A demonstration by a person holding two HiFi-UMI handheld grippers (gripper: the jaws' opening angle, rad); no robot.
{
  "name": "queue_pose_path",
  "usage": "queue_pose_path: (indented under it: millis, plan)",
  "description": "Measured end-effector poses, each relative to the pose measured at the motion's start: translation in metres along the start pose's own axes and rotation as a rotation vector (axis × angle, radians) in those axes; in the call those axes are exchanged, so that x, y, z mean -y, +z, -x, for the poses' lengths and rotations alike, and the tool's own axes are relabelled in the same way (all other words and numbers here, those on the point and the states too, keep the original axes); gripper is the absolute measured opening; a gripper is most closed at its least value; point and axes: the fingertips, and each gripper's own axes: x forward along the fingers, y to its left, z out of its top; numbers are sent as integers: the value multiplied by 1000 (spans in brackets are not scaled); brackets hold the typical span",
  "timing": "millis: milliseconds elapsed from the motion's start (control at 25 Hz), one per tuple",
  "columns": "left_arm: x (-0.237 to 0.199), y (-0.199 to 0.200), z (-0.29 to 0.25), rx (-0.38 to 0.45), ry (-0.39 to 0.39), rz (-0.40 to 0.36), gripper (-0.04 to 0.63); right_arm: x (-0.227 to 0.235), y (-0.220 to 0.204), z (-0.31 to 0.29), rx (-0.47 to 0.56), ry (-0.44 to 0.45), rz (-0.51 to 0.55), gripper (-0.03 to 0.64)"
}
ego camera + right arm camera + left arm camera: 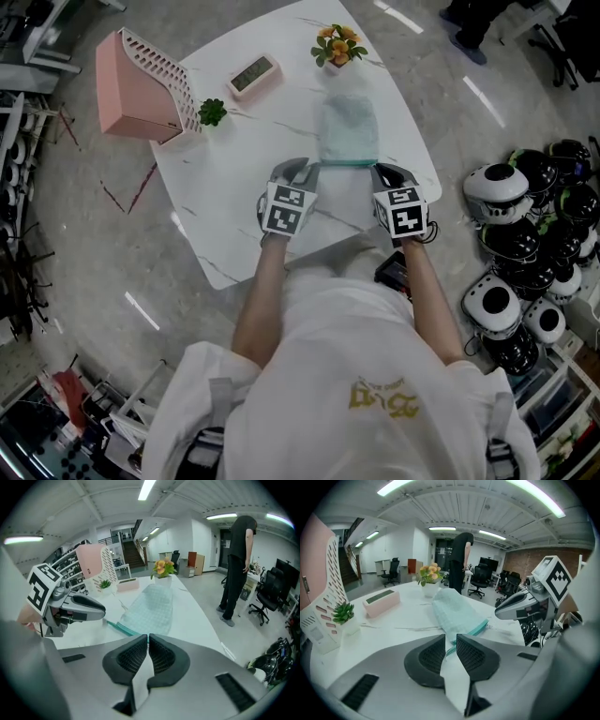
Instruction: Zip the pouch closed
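Note:
A mint-green mesh pouch (349,131) lies flat on the white marble table (234,187), its teal zipper edge (347,163) facing me. My left gripper (296,170) hovers at the zipper's left end. In the left gripper view its jaws (451,641) stand apart, with the zipper strip (480,627) showing through the gap and no pad pressing on it. My right gripper (387,172) is at the zipper's right end. In the right gripper view its jaws (148,641) are nearly together with nothing between them, and the pouch (152,606) lies just beyond.
A pink slotted rack (141,89), a small green plant (212,112), a pink clock (253,75) and a flower pot (337,45) stand at the table's far side. Black-and-white helmets (525,262) pile on the floor to the right. A person (239,564) stands beyond the table.

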Motion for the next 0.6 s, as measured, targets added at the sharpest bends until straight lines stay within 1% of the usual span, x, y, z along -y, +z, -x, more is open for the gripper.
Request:
queue_pose_path:
  millis: [80,120,200,320,400,520,600]
  plan:
    - [3,12,12,62,0,24,83,-5,14,12,66,34,-49,14]
    - [5,18,18,96,-6,48,83,-10,21,19,104,71,-80,12]
    - [9,31,30,155,-20,90,54,-18,36,33,173,130,-125,13]
    - [14,47,48,218,-26,103,26,-19,51,55,252,128,-139,12]
    - [18,56,62,256,-31,111,18,-22,59,68,304,140,-177,12]
    - [30,68,79,294,-89,152,18,-30,67,84,368,176,-237,12]
    - [37,76,88,316,-115,161,18,-34,72,92,390,165,-220,12]
